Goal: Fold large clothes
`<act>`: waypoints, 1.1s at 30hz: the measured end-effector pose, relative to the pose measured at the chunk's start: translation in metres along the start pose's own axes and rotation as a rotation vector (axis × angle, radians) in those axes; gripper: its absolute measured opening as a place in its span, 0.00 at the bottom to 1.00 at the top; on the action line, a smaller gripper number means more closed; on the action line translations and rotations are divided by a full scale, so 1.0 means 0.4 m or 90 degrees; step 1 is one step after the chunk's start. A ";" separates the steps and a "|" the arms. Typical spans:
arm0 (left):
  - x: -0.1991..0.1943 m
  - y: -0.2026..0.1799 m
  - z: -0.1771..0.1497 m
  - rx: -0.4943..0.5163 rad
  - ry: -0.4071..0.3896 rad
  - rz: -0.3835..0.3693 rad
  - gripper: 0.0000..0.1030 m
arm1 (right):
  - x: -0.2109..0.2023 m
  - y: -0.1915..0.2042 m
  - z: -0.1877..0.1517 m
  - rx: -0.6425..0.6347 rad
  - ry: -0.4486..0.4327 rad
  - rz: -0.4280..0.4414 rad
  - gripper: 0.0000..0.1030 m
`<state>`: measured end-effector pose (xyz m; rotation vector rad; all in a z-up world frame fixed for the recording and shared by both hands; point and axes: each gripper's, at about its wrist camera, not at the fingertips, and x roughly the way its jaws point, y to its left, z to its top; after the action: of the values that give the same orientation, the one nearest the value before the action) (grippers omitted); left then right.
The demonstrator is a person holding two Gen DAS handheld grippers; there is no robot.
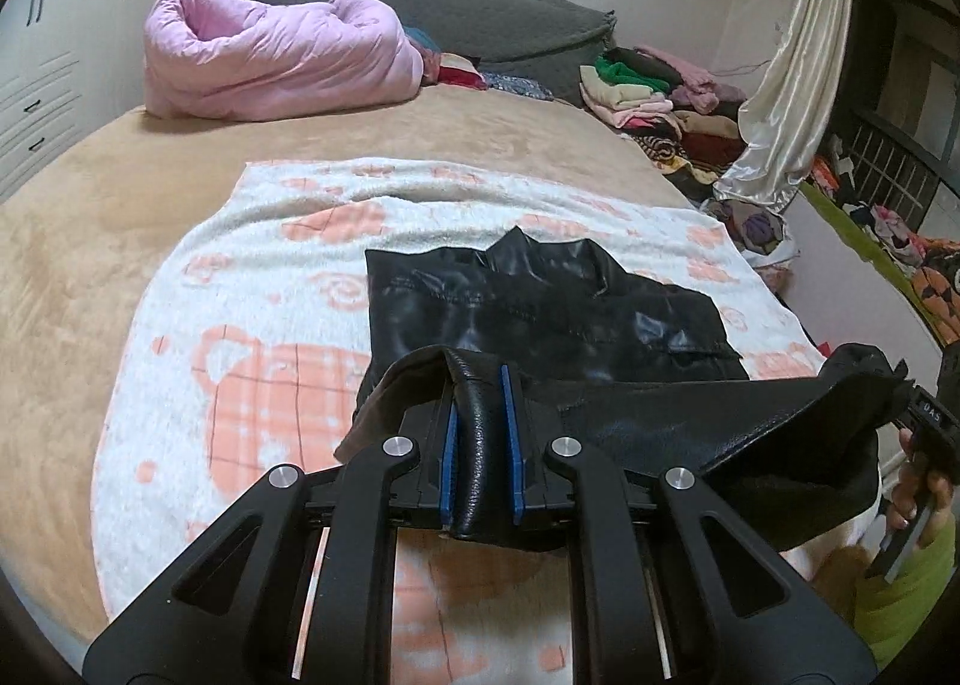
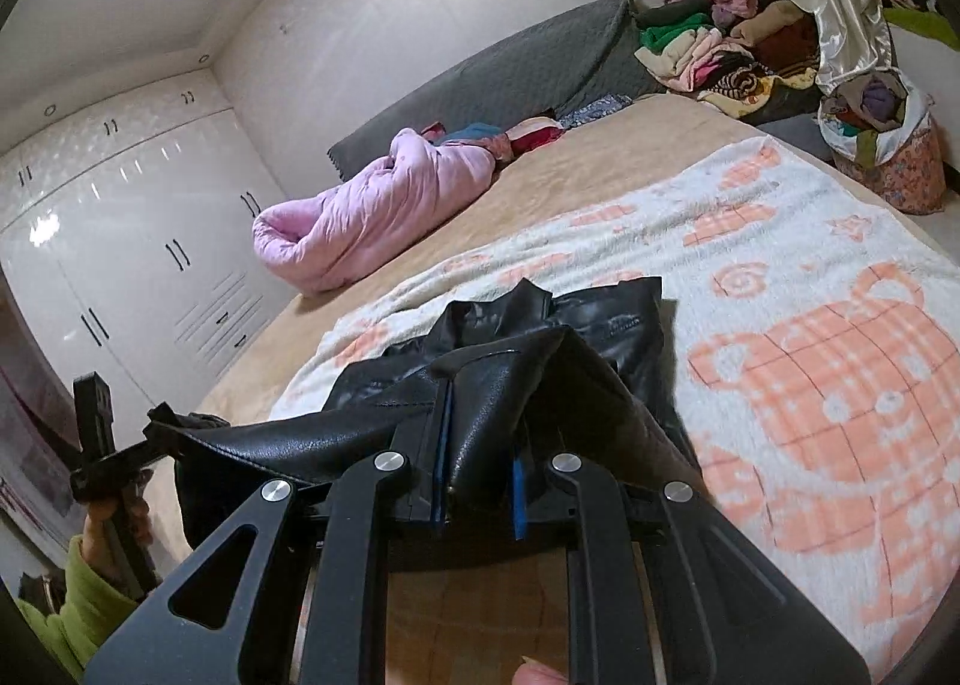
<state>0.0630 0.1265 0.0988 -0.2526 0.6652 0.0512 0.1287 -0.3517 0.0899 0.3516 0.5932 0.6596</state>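
Closest to my two cameras, I see the near edge of the black leather jacket (image 1: 540, 313) lifted off the bed, and both tools are holding it. My left gripper (image 1: 480, 445) is closed on a thick rolled fold of the leather, which stands between the blue pads (image 1: 449, 445), and my right gripper (image 2: 477, 469) is closed in the same way on another bunch of this hem, with the material rising like a small tent over its fingers. Between the two grips the edge hangs in a loose band, a little slack. I judge that the fold is about in the middle: the lower part is raised and ready to be carried forward, but it is not yet laid on the upper part, and the smoothing is left after that. A little farther, the rest of the jacket lies flat on the white and orange blanket (image 1: 270, 385), with the collar pointing away from me. The surface is shiny and stiff looking, with stitched seams and some creases. This blanket is spread on the beige bed (image 1: 90, 205). Behind it a pink quilt (image 1: 270, 67) is rolled beside the grey headboard (image 1: 480, 13), and at the far right corner waits a pile of clothes (image 1: 660, 103), so probably more garments are left.
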 end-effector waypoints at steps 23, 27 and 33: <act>0.170 0.034 0.062 -0.031 0.028 0.045 0.07 | 0.215 -0.070 0.084 0.048 0.040 -0.056 0.15; 0.201 0.040 0.067 -0.028 0.039 0.051 0.07 | 0.257 -0.082 0.094 0.048 0.050 -0.070 0.16; 0.261 0.056 0.079 -0.024 0.056 0.054 0.08 | 0.320 -0.106 0.101 0.049 0.064 -0.093 0.16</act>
<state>0.1613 0.1527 0.0537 -0.2635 0.7634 0.1346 0.2548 -0.3033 0.0498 0.3443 0.7347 0.5167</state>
